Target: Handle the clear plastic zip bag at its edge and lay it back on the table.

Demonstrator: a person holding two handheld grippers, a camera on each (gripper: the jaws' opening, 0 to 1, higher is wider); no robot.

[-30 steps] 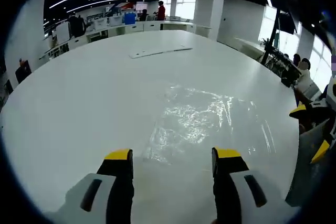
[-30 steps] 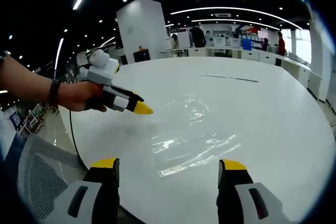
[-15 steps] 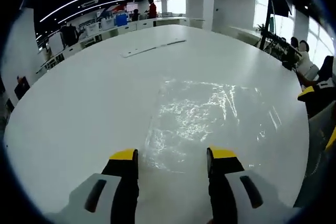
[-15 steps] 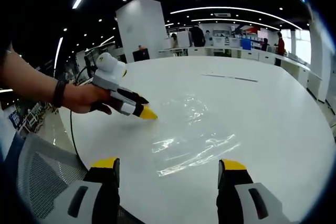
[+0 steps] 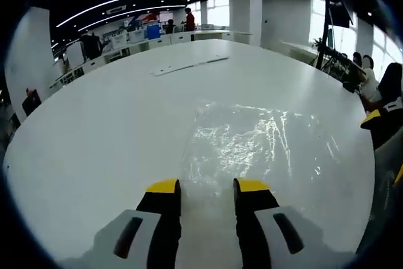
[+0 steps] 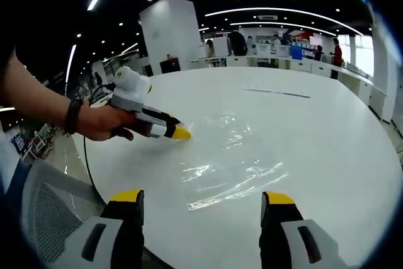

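The clear, crinkled plastic zip bag (image 5: 252, 149) lies flat on the round white table (image 5: 94, 124). The left gripper (image 5: 204, 185), yellow-tipped, sits at the bag's near edge, its jaws narrowed to a small gap over that edge; whether they pinch the film cannot be told. A second ago those jaws stood well apart. In the right gripper view, a person's hand (image 6: 101, 122) presses the left gripper (image 6: 179, 133) low against the bag's (image 6: 233, 162) edge. The right gripper (image 6: 201, 198) hangs released, short of the bag, at the table's rim.
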